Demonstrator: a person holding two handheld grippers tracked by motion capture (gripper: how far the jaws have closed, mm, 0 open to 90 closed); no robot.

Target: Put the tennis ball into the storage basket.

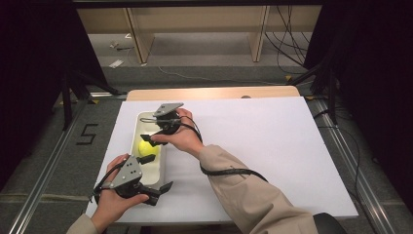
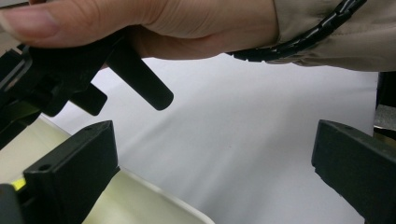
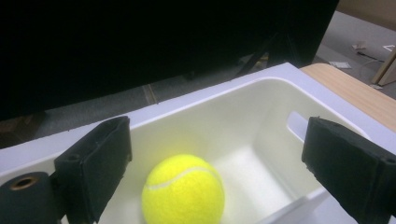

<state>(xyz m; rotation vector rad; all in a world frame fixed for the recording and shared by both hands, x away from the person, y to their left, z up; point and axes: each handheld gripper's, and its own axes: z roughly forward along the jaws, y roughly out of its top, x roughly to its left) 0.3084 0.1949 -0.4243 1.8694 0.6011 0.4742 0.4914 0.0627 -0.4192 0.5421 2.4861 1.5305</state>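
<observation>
We count one tennis ball point(image 3: 183, 190) in one white bin point(image 3: 261, 100); right gripper point(image 3: 217, 170) wide open above it, left gripper point(image 2: 215, 172) open too, both empty.

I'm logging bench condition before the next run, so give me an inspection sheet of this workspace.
Surface: white sheet over a wooden table, clean.
Job's things: yellow tennis ball lying in the white bin at the sheet's left edge.
Clutter: nothing seen on the sheet.
Grippers: right gripper above the bin, jaws open either side of the ball, not touching it; left gripper open at the bin's near end, holding nothing.
Cables: one black cable draped over the right sleeve; loose cables on the floor beyond the table.
Surroundings: black curtains, wooden frame legs, floor marked 5.
</observation>
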